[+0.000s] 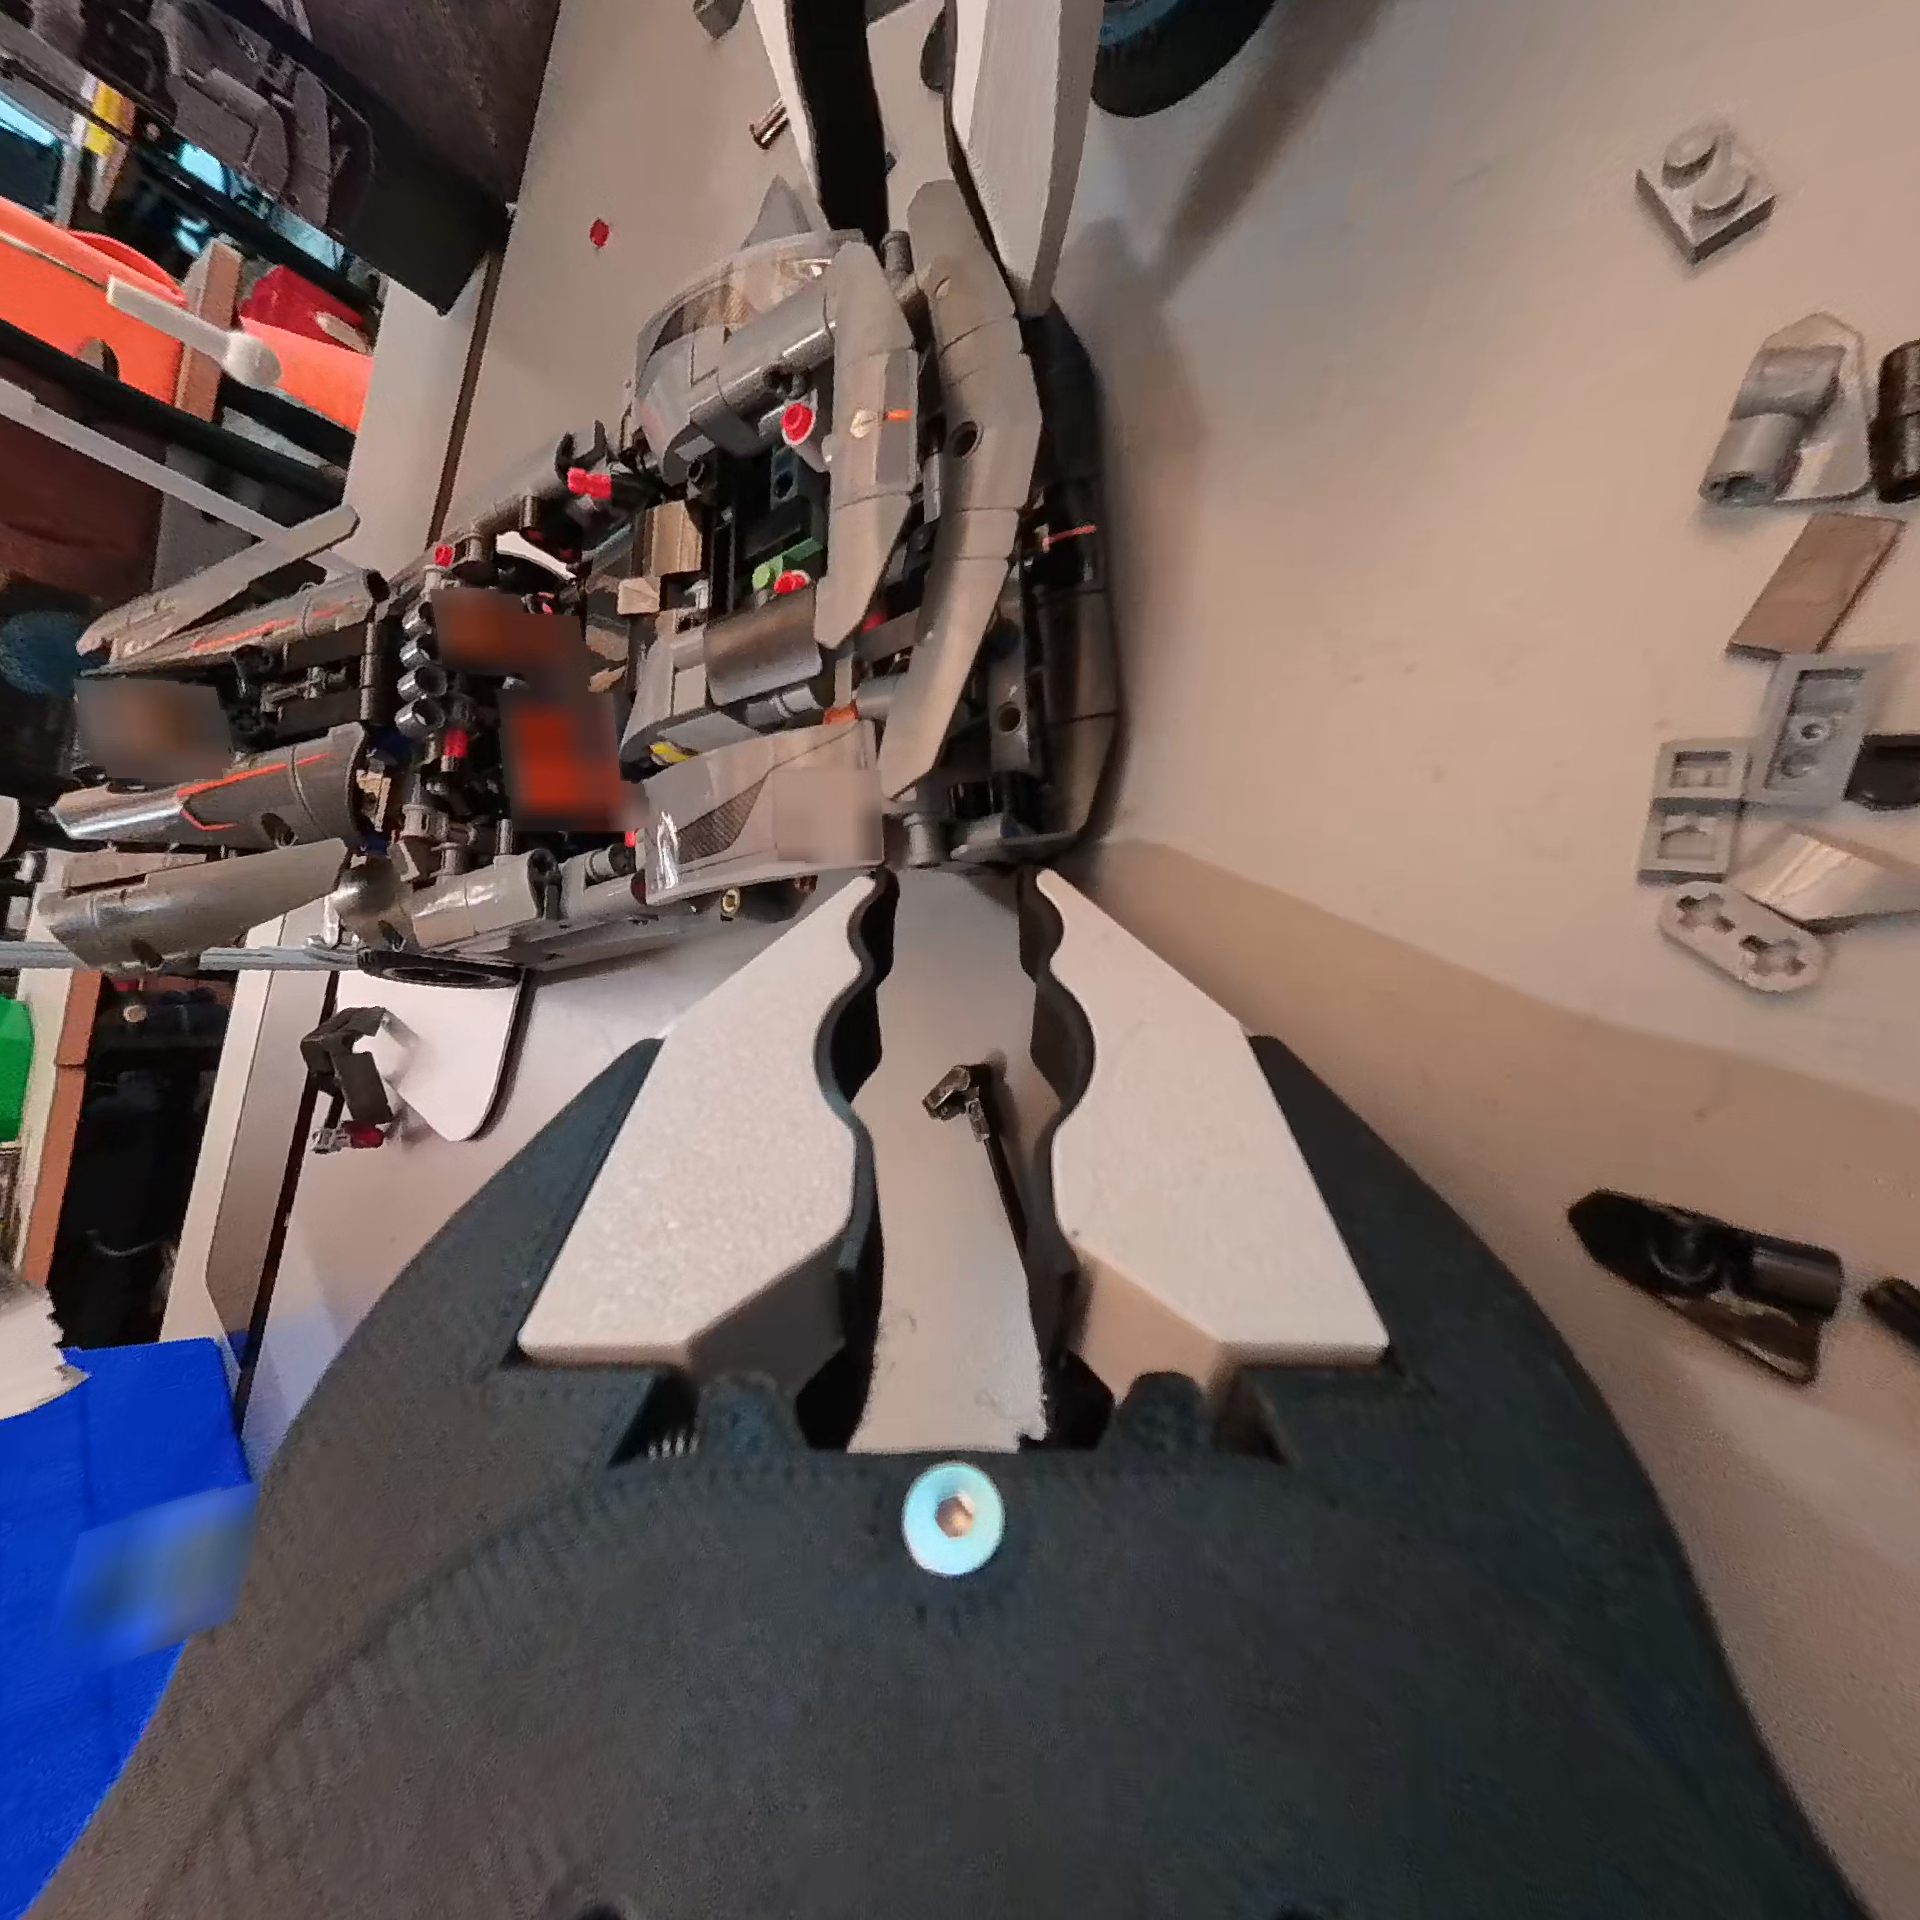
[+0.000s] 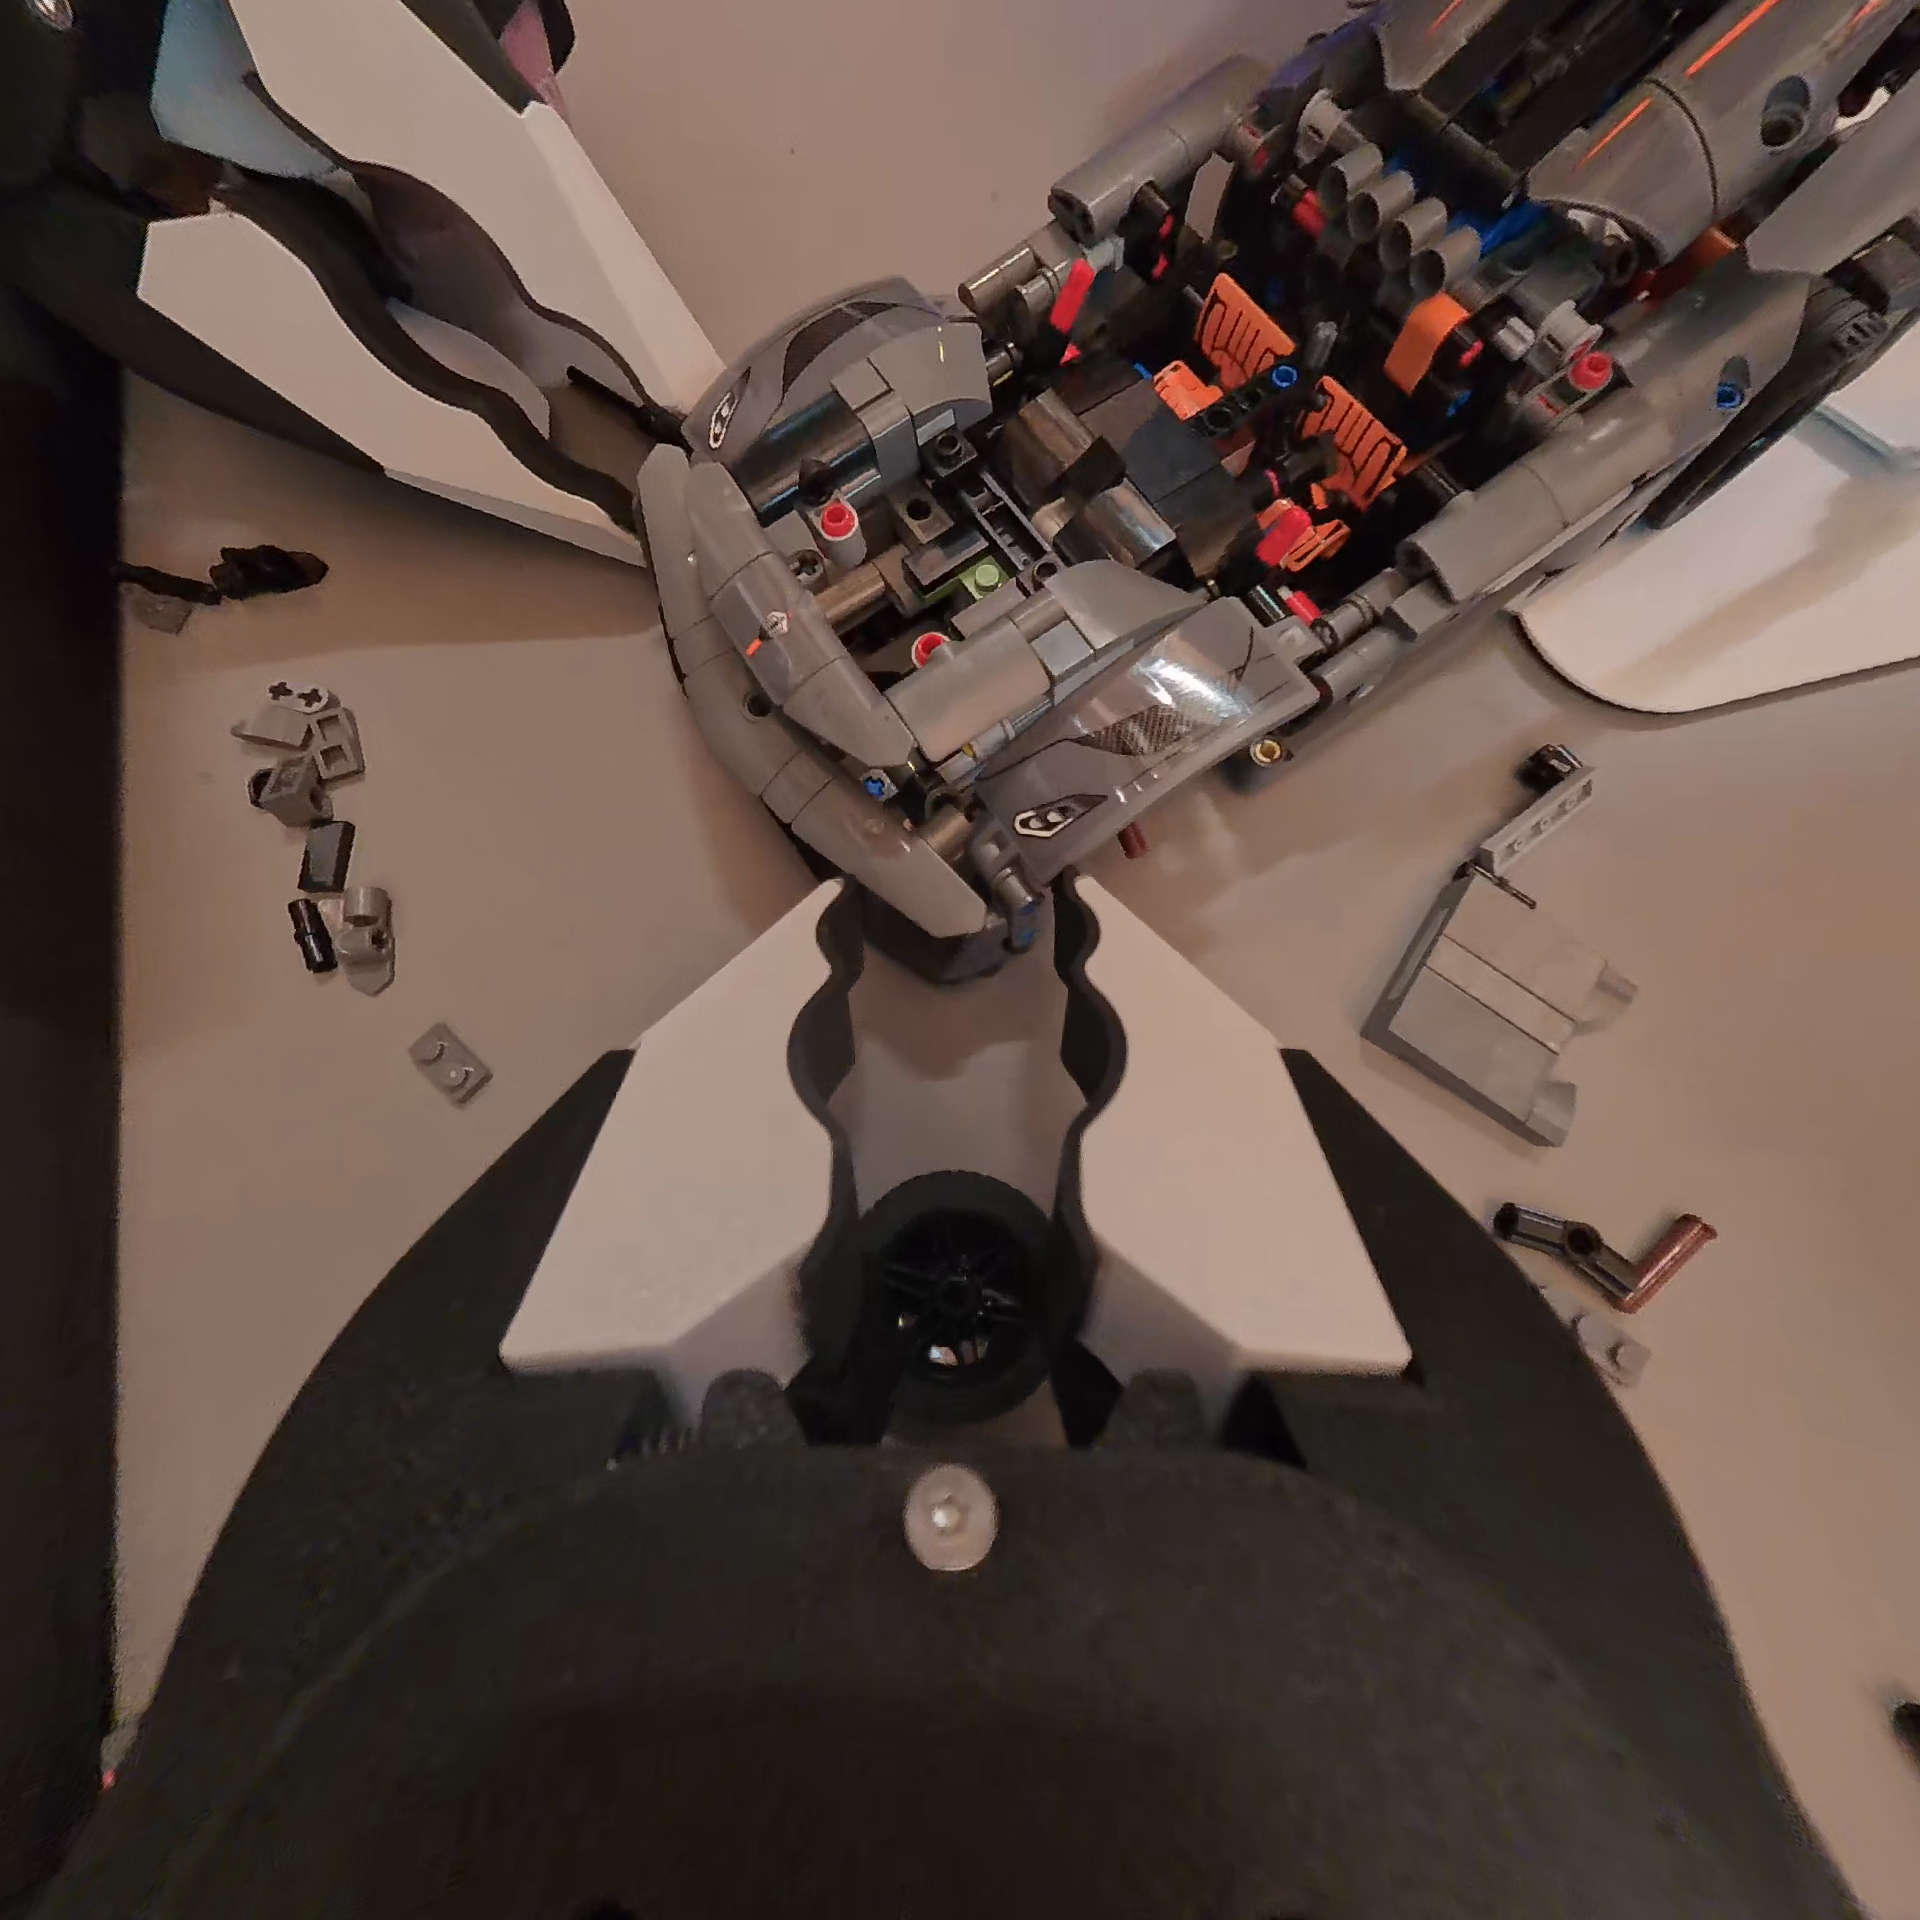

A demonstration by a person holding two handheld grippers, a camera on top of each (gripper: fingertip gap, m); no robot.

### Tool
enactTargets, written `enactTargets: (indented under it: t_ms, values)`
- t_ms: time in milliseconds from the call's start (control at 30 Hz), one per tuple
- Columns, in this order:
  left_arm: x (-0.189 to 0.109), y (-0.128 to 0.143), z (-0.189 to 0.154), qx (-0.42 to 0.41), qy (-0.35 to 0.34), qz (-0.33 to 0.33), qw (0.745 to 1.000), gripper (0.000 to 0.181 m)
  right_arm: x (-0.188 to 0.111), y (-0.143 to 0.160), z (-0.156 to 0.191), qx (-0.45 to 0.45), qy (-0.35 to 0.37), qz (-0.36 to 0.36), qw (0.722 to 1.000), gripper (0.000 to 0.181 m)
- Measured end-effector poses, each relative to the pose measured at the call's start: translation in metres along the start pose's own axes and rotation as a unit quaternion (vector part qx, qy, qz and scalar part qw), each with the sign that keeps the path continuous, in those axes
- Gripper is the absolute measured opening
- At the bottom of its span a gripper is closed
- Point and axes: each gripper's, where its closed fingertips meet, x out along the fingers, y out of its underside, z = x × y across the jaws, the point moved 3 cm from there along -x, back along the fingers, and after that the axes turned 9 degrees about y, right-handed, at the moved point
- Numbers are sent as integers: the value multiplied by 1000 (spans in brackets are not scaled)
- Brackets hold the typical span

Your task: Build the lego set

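A: Lego car (image 2: 1091,582), part-built, sits on the worktop (image 2: 540,883) between both grippers.
B: Left gripper (image 1: 956,883) apart, empty; right gripper (image 2: 956,894) apart at its nose.

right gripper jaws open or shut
Open: the right gripper has its jaws spread apart at the car model's front, clamping nothing.

No writing can be read in either view. The grey lego car (image 2: 1039,623) carries only small emblem stickers and orange stripes on its front panels, too small to make out, on the pale table (image 2: 520,935).
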Motion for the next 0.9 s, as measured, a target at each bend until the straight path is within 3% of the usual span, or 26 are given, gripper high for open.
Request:
enactTargets:
  t_ms: [400,600,667,900]
  values:
    - [-5,2,4,8,-11,-7,1000,14,-4,1,-3,-10,-28,-4,1000,38]
    - [-24,-8,20,-24,-10,-81,996,10,-8,-2,-10,14,-36,-15,999,38]
    - [-20,-3,26,-34,-31,-69,997,9,-9,0,-11,25,-43,-1,999,28]
    - [-17,-12,22,13,-61,-62,996,7,-29,-12,-4,-3,-35,-27,999,29]
